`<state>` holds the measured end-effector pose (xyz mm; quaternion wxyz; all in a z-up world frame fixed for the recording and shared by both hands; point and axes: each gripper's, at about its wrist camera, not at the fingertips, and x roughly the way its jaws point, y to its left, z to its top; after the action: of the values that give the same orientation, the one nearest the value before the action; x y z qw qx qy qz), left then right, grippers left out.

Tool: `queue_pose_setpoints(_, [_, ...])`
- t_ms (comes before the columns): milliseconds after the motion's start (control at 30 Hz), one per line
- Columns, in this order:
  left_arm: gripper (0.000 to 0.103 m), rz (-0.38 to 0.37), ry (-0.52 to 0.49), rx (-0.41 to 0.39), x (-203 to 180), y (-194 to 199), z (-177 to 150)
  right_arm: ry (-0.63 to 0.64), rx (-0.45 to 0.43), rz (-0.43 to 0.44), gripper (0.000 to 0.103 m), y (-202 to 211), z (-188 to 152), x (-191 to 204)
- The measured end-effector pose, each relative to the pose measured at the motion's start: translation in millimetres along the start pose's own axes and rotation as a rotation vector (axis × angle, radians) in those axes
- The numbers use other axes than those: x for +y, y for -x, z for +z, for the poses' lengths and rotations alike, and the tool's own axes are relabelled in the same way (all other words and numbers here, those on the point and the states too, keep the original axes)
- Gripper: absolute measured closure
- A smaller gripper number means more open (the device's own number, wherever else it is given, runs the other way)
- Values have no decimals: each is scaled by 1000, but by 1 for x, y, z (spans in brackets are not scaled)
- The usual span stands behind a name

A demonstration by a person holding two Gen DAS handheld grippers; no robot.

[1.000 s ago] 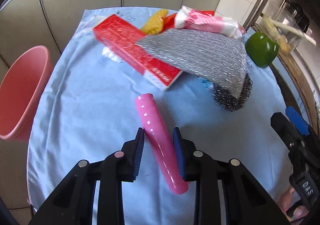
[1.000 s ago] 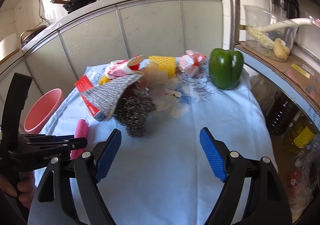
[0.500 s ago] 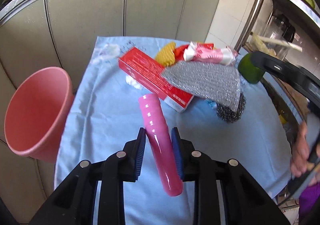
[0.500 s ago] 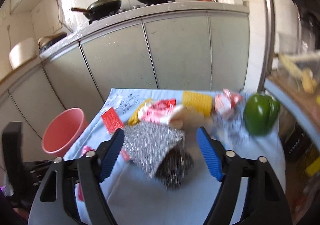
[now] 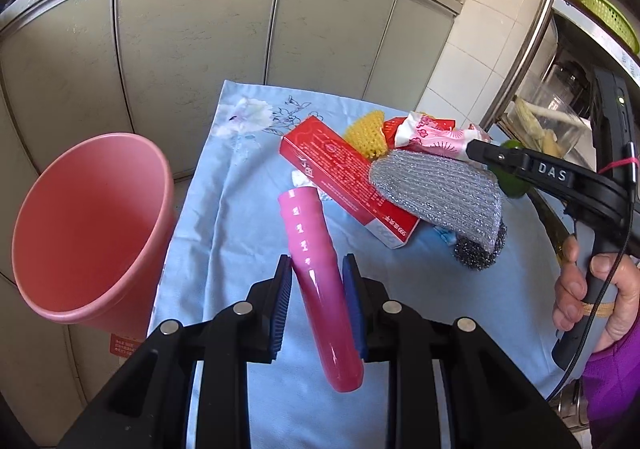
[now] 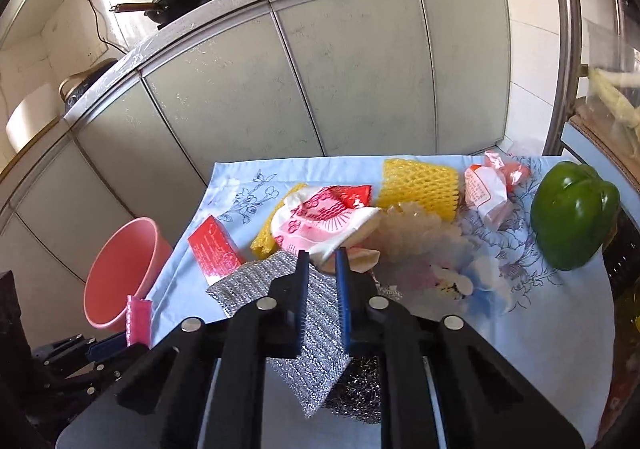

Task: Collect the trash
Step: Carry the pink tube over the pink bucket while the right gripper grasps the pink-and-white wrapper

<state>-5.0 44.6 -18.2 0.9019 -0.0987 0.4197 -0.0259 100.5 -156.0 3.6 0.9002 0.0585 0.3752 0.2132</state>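
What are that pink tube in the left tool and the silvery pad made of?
The pink tube looks like glossy plastic: it is smooth with bright highlights. The silvery pad seems to be a woven metallic-thread scouring cloth, since its glittery knit texture shows.

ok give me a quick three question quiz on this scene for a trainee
1. True or false: the left gripper is shut on the pink tube.
2. Where is the pink bucket? A: standing in the middle of the pile. B: off the table, beside its edge. C: up on the kitchen counter.
3. Which vegetable stands at the far right in the right wrist view?

Key: 1 true. 2 B. 3 the green pepper.
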Motion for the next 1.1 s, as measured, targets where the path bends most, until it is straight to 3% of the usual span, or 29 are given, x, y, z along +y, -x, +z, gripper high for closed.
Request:
queue_pose_setpoints(167, [78,-6,16,-25,9,6,0,26,-49,-1,96,17,-1,15])
queue_pose_setpoints(467, [78,2,52,-125,33,35,10,212,-142,69,96,47,7,89])
queue_pose_setpoints(800, [78,144,200,-211,107,64,19,321,-25,281,101,6,7,183])
queue_pose_setpoints(933, [78,213,265,-202,143,58,17,391,15,303,101,-24,-3,217])
queue_pose_setpoints(1100, [78,243,335,-153,172,40,10,365,46,315,101,-37,-14,222])
